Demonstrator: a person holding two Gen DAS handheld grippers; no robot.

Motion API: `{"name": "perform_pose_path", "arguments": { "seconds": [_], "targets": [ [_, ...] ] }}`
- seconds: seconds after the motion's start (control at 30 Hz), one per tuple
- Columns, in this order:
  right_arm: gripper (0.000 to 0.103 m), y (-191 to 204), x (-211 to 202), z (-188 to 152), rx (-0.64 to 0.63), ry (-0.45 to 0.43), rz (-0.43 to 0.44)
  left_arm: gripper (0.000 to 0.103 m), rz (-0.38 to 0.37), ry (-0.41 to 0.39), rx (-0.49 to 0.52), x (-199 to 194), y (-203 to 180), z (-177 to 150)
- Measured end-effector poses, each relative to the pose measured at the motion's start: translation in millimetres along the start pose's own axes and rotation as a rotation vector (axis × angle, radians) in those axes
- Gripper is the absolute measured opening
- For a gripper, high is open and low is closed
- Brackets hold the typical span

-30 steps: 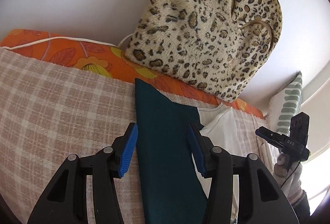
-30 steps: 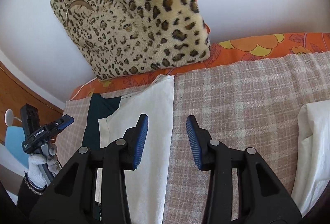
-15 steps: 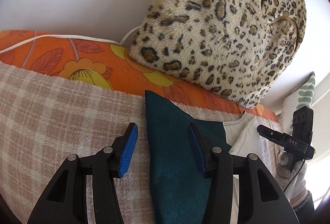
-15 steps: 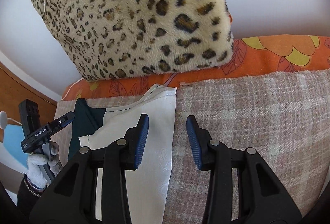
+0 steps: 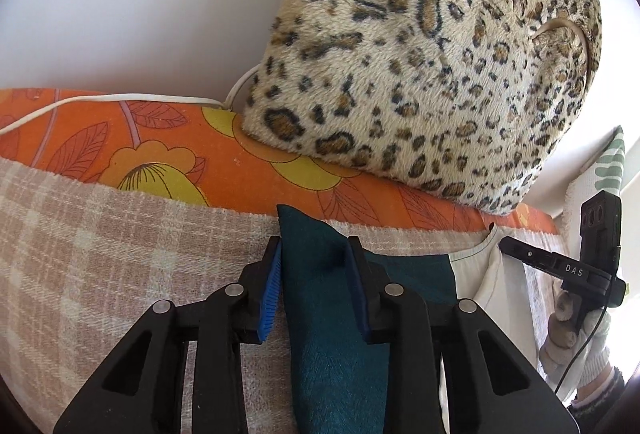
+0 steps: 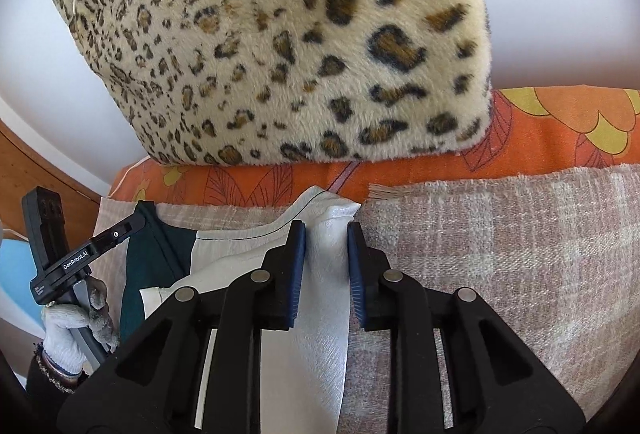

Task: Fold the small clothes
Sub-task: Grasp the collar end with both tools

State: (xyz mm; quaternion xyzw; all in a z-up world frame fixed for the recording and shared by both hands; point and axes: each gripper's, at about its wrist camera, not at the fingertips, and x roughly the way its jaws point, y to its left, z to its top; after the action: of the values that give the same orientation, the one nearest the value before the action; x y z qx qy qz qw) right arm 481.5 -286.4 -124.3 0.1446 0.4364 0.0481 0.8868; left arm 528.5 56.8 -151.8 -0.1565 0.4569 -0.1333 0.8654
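Both tongs, left (image 5: 314,266) and right (image 6: 326,246), have just been closing and now pinch the garment's (image 6: 320,334) far corners near the bed's (image 6: 500,254) pillow-side edge; folding looks barely begun.

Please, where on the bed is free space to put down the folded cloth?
Free: checked blanket left of the teal edge, and checked blanket right of the white edge. Crowded: the leopard cushion covers the orange sheet behind; the garment fills the middle.
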Motion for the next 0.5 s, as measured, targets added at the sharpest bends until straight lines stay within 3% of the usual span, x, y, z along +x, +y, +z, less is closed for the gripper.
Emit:
{"name": "perform_pose_path", "arguments": {
  "seconds": [0.03, 0.13, 0.5],
  "targets": [
    [0.017, 0, 0, 0, -0.003, -0.002, -0.005, 0.014, -0.008, 0.004, -0.005, 1, 1, 0],
    [0.011, 3, 0, 0, -0.008, -0.004, -0.014, 0.007, -0.022, 0.001, -0.009, 1, 1, 0],
    [0.006, 22, -18, 7, -0.038, -0.06, -0.021, 0.003, -0.064, -0.061, 0.025, -26, -15, 2]
  ]
}}
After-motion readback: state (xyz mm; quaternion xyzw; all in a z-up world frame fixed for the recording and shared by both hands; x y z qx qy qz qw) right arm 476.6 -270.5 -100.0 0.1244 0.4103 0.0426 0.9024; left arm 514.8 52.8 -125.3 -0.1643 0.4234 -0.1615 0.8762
